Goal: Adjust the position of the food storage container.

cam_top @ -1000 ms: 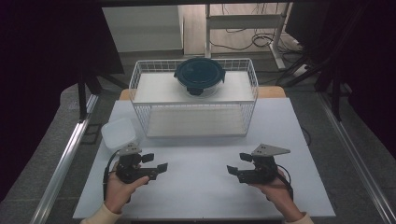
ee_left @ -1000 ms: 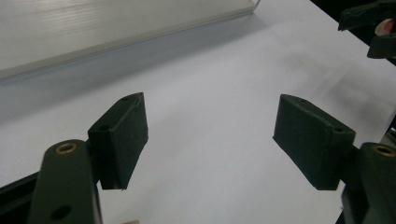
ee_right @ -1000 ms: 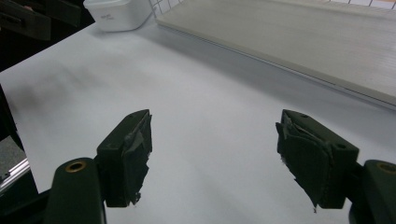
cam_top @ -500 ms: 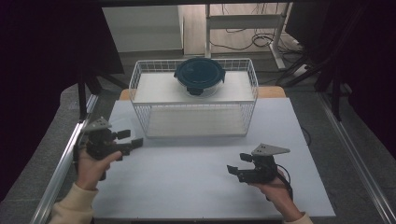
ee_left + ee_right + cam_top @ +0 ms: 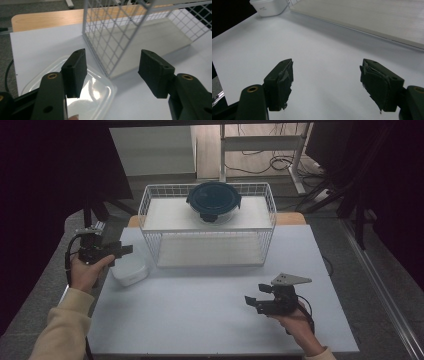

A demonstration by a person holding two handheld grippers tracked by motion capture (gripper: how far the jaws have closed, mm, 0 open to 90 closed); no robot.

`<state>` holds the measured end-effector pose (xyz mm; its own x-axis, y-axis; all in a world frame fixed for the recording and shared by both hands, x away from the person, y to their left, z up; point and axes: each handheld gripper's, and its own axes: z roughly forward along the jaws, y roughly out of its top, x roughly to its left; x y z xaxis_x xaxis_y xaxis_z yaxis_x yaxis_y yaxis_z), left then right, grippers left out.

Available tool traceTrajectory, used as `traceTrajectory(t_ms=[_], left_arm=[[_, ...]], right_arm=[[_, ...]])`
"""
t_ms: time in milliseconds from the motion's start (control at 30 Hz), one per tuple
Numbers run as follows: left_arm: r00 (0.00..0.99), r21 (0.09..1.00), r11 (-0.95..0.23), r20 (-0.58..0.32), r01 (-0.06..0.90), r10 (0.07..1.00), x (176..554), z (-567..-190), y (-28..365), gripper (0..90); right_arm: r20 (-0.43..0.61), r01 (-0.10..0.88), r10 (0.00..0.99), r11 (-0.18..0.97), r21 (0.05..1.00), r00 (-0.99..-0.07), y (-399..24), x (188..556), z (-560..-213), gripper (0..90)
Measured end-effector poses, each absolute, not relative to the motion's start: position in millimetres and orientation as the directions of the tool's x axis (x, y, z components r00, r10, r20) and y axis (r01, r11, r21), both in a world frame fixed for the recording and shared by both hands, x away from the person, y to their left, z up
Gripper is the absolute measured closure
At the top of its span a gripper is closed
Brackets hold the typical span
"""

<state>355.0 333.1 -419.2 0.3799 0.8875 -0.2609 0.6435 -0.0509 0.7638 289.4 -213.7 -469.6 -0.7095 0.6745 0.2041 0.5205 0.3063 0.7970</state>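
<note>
My left tool (image 5: 125, 251), jaws apart and just closing, hovers over the white container (image 5: 129, 270) near the surface's left edge.

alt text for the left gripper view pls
Two black jaws of the left gripper stand apart, nothing between them, above a clear plastic lid-like container on the white table. Behind it stands the corner of a white wire basket rack.

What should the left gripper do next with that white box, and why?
Probably lower the left gripper so its jaws, which have just been closing, straddle the white box. They stand open above its near edge, touching nothing, and the box sits beside the wire basket.
</note>
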Motion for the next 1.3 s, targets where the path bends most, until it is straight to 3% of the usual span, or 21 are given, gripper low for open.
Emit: traceTrajectory(t_ms=[333,633,700,1300], left_arm=[[0.286,0.715,-0.042,-0.224,0.698,0.932,392.9,-436.2,351.7,50.2],[0.186,0.654,-0.015,-0.193,0.756,0.963,427.2,-463.1,374.0,85.1],[0.164,0.642,0.002,-0.199,0.766,0.966,431.5,-468.3,377.6,88.9],[0.219,0.573,-0.099,-0.144,0.813,0.965,442.7,-486.6,373.3,90.0]], right_arm=[[0.302,0.569,0.65,0.247,0.784,-0.698,-216.6,291.4,-469.3,26.1],[0.3,0.578,0.658,0.253,0.776,-0.691,-217.0,293.6,-472.2,26.1],[0.3,0.58,0.658,0.255,0.774,-0.69,-216.7,294.3,-473.2,26.0],[0.32,0.6,0.645,0.272,0.752,-0.694,-217.7,297.8,-478.5,25.6]])
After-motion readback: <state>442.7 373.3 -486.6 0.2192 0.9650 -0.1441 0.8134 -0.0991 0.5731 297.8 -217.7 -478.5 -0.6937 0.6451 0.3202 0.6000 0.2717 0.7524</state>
